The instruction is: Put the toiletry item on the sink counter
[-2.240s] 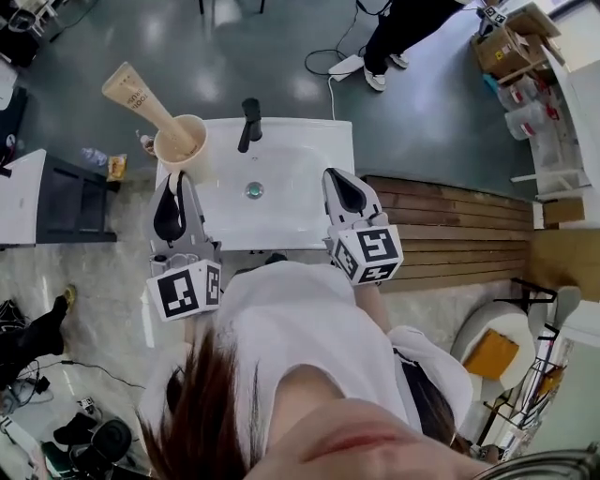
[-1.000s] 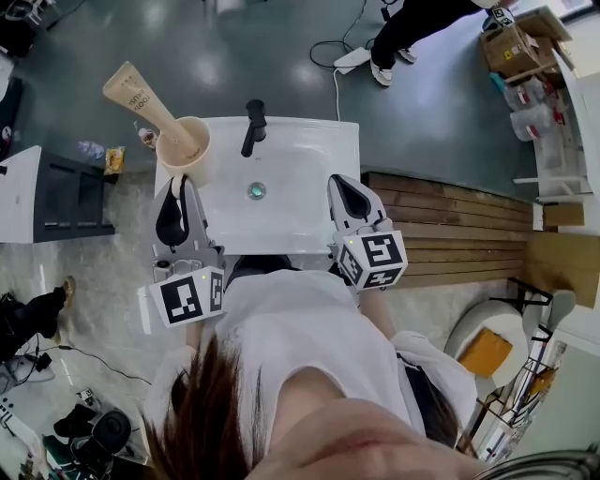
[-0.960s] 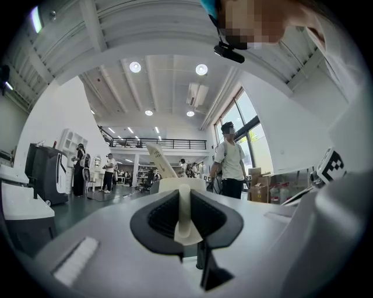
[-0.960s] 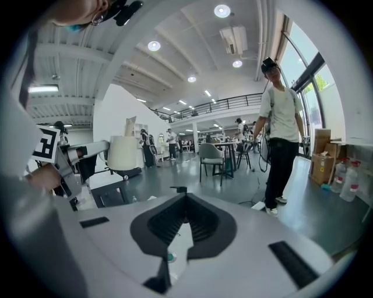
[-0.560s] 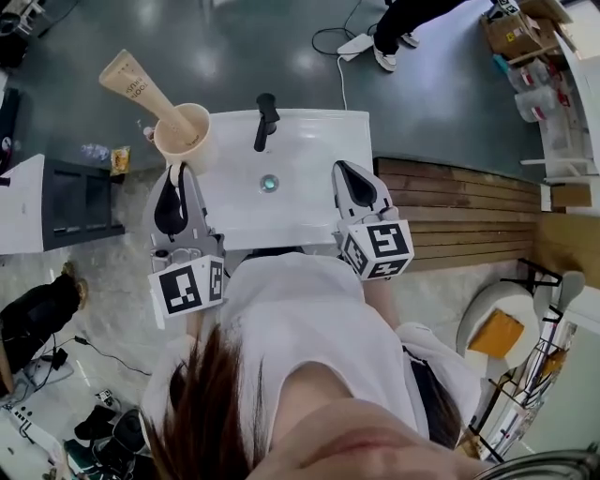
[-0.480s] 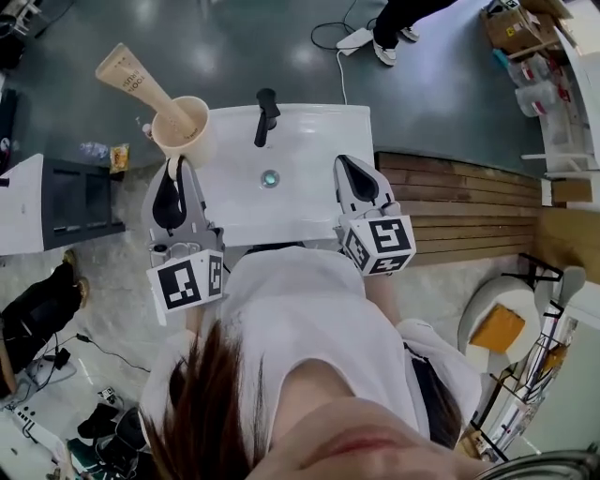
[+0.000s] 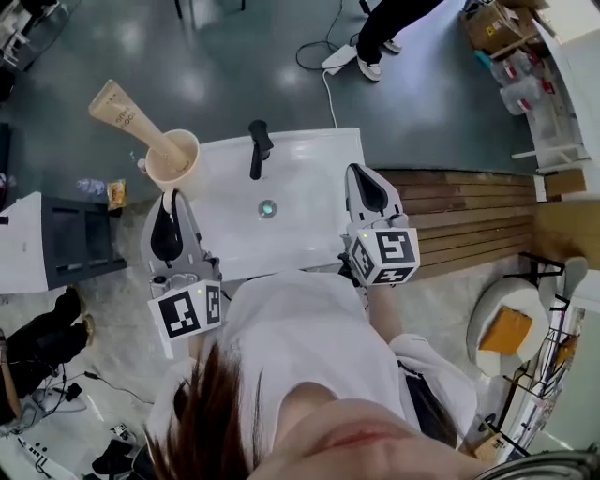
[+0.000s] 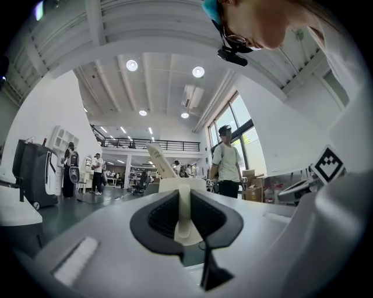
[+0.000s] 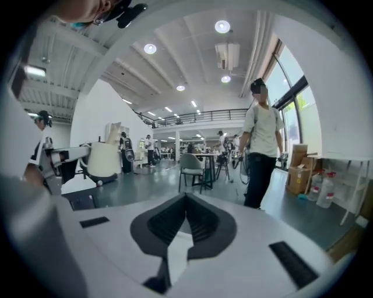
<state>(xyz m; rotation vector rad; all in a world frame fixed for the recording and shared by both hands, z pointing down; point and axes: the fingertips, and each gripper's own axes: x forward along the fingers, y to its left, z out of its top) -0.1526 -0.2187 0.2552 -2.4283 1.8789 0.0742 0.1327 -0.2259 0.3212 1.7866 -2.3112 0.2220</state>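
Observation:
A beige tube (image 7: 120,112) stands tilted in a beige cup (image 7: 172,161) at the back left corner of the white sink counter (image 7: 319,155). My left gripper (image 7: 170,199) hovers at the sink's left front edge, just short of the cup. Its jaws stand a narrow slit apart, and I see nothing gripped in them. In the left gripper view (image 8: 183,195) the cup (image 8: 178,185) and tube (image 8: 161,161) lie straight ahead. My right gripper (image 7: 362,172) is over the sink's right edge with its jaws shut and empty; the right gripper view (image 9: 186,198) faces the open hall.
A black faucet (image 7: 256,148) rises at the back of the basin, with the drain (image 7: 267,208) in its middle. A dark shelf unit (image 7: 80,234) stands left of the sink and a wooden slat platform (image 7: 469,211) right. A person (image 7: 380,33) stands beyond, near boxes (image 7: 492,23).
The head view has shifted a little. Both grippers stay at the sink's front corners; the right one has edged forward along the right edge. Jaws are unchanged.

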